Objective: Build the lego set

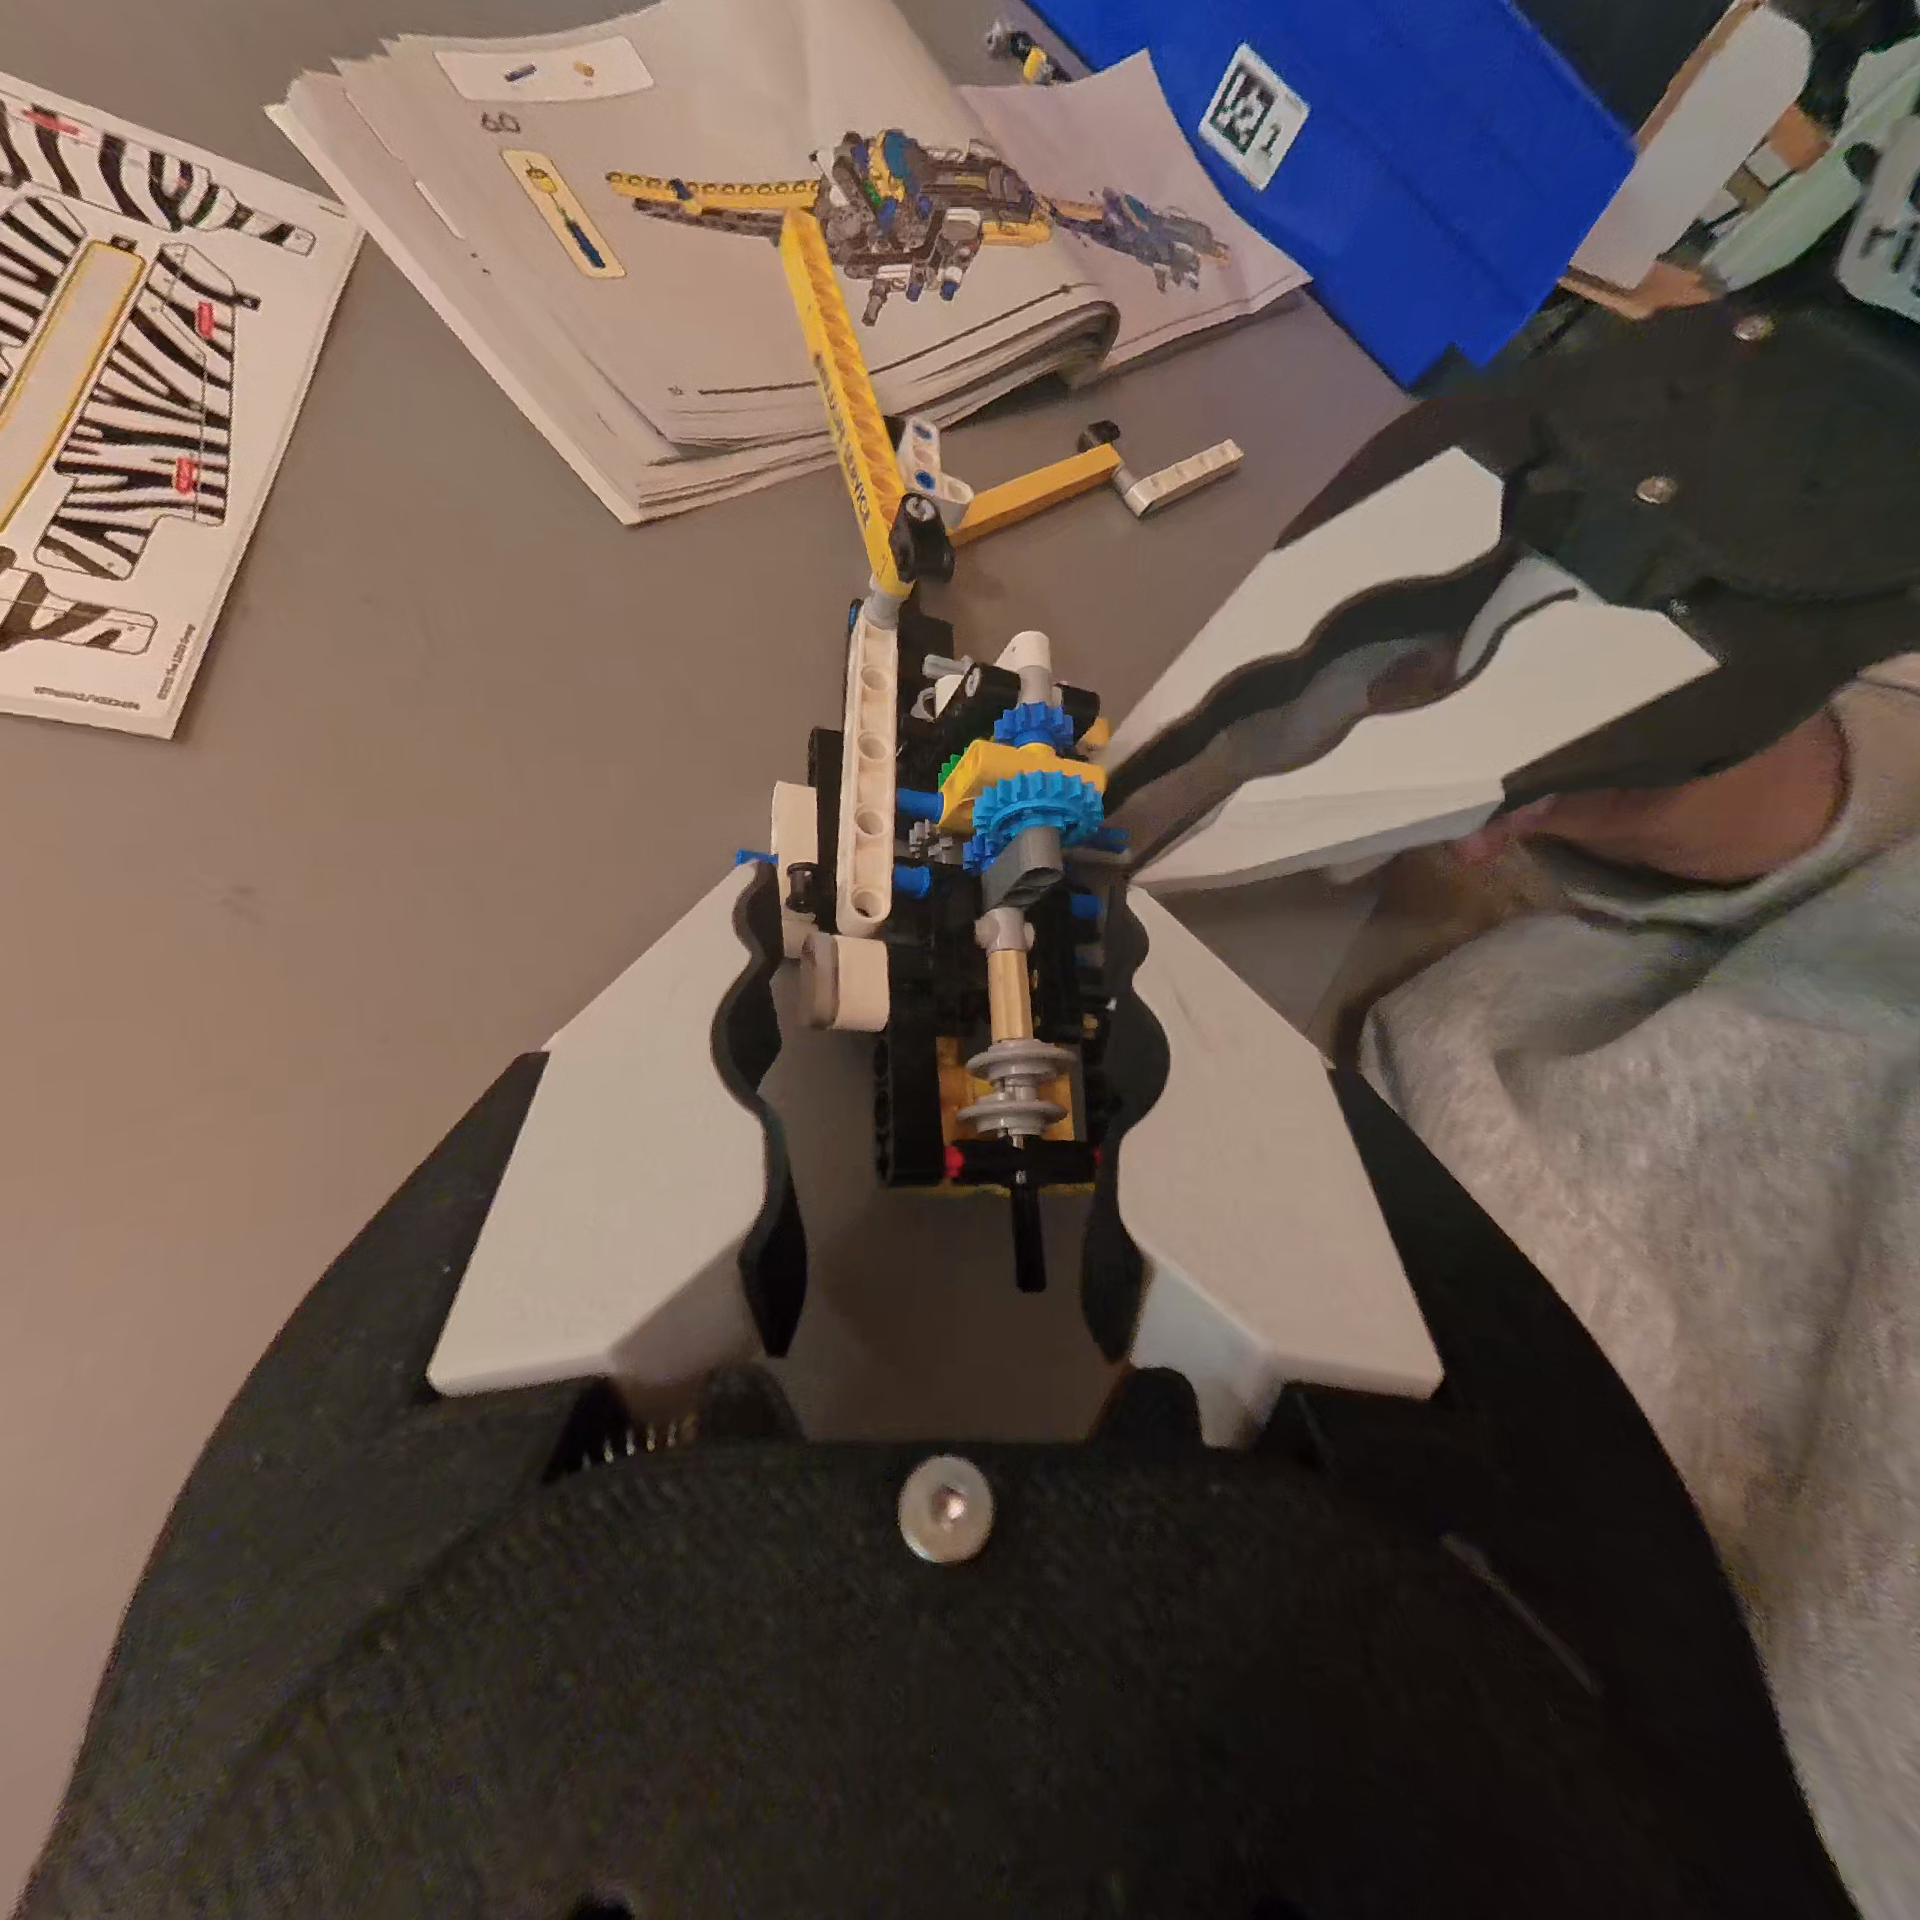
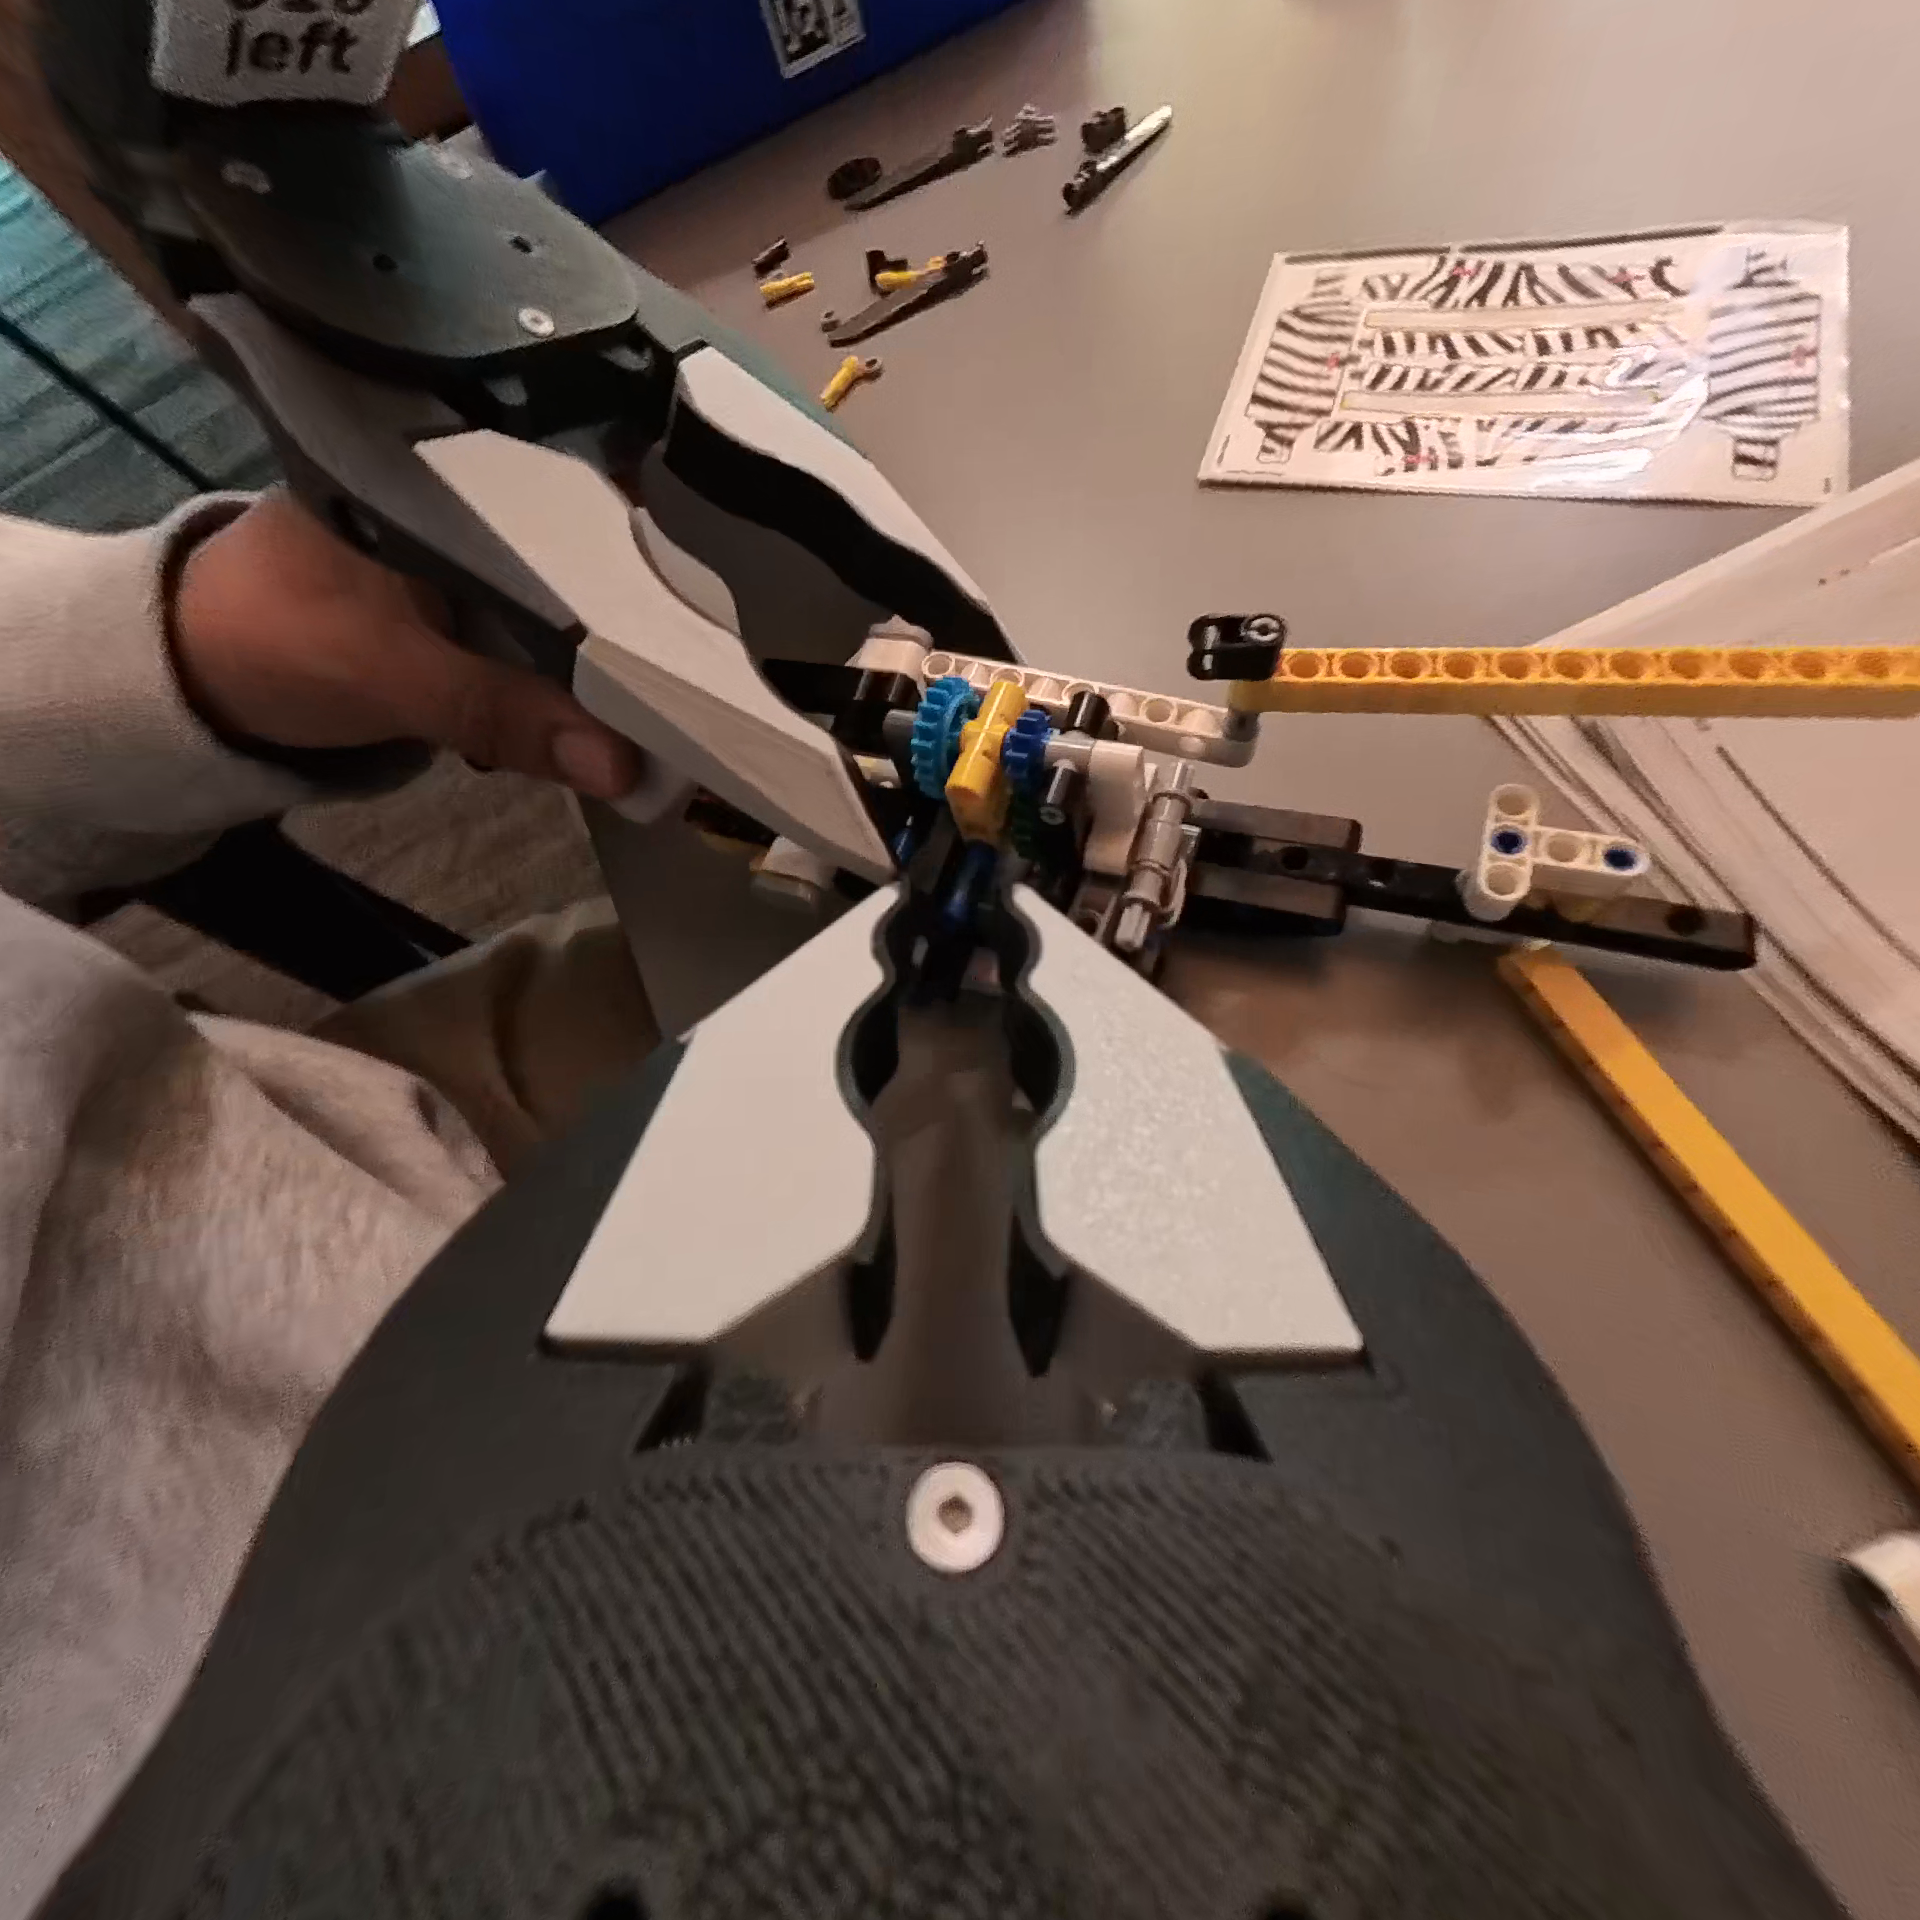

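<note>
My left gripper (image 1: 940,904) has its fingers closed around the lego model (image 1: 966,935), one on each side of the black frame at the end nearest me, so the model sits clamped between them above the grey table (image 1: 468,727). My right gripper (image 2: 951,914) comes in from the side, and its fingers pinch together on a dark blue and black part low on the model, just under the blue gears (image 2: 935,727) and the yellow block (image 2: 982,764) between them. In the left wrist view its tips touch the model beside the larger gear.

A long yellow beam (image 1: 842,384) sticks out from the far end of the model and reaches over the open instruction booklet (image 1: 727,260). A zebra-striped sticker sheet (image 2: 1538,364) lies flat on the table well apart from the model. Loose small pieces (image 2: 894,281), black and yellow, are scattered near a blue bin (image 1: 1382,156). Another yellow beam (image 2: 1714,1195) lies on the table beside the booklet. A grey sleeve (image 1: 1662,1195) shows at the edge.
</note>
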Motion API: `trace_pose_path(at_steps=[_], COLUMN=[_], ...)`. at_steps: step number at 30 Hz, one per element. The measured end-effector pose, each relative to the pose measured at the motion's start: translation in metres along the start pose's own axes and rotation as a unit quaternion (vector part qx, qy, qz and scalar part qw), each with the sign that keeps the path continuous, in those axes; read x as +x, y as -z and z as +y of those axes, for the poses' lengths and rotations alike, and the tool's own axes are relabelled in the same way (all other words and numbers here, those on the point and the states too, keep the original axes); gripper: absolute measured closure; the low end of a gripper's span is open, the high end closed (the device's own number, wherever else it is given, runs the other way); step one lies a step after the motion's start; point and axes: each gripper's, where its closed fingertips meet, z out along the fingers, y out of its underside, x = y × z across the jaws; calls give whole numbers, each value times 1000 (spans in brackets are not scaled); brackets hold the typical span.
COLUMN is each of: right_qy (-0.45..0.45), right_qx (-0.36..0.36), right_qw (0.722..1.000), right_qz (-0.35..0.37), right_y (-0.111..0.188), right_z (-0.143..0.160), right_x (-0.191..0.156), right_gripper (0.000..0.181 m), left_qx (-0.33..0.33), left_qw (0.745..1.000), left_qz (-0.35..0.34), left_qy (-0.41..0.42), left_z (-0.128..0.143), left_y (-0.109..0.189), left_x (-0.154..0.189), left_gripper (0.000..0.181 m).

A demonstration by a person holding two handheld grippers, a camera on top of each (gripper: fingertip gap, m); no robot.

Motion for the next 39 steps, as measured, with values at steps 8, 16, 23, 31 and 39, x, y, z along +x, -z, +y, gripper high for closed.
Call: trace_pose_path(at_steps=[8,16,23,31,39], right_qy=[-19,-55,-26,-41,-36], right_qx=[87,103,65,56,49], right_qw=[993,992,997,997,997], right_qz=[-73,-44,13,-33,-39], right_y=[32,14,-2,-8,-14], right_z=[-32,-27,-21,-24,-25], right_x=[27,25,29,22,20], right_gripper=[121,123,123,135,138], left_qx=[51,16,1,-15,-15], left_qw=[993,928,916,903,894], left_qz=[91,267,240,261,271], left_qy=[53,260,323,341,355], left_z=[-26,-51,-39,-35,-32], left_y=[11,2,-9,-7,-5], left_x=[8,-1,-17,-12,-21], left_gripper=[115,151,148,155,174])
